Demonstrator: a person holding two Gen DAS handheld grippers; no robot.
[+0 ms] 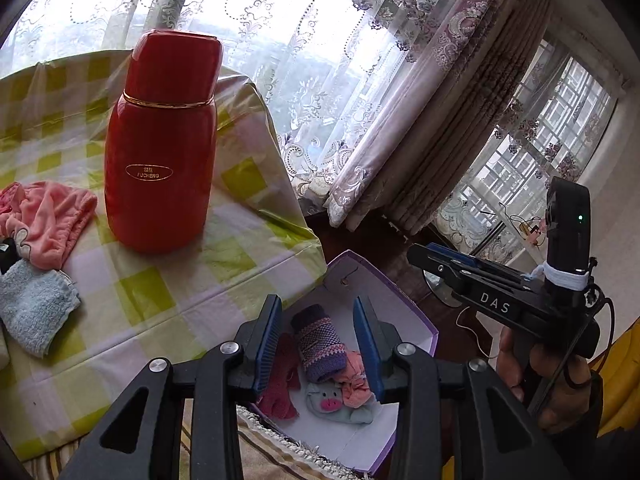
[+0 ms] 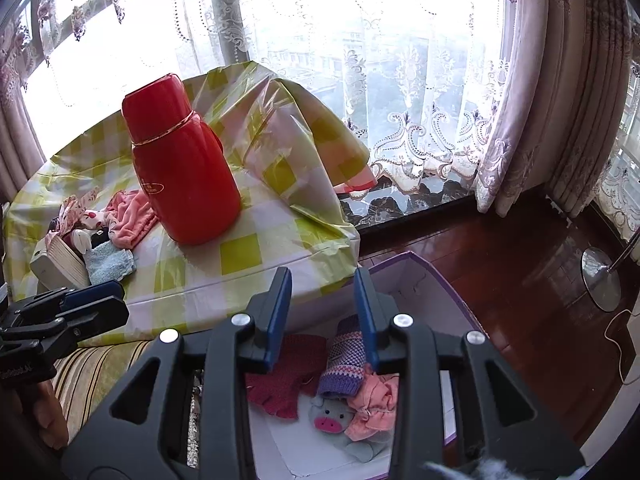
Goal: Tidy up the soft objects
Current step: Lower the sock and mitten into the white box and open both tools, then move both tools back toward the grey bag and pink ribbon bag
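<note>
— What's cut off or covered?
— The pink cloth and blue towel run past the left wrist view's edge. The left tongs cover part of the red knit piece.
— And the thermos label?
— Too small to read in the right wrist view.

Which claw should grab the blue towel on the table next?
Probably the left claw: it is open and empty, and the blue towel lies on its side. The right claw is farther off.
</note>
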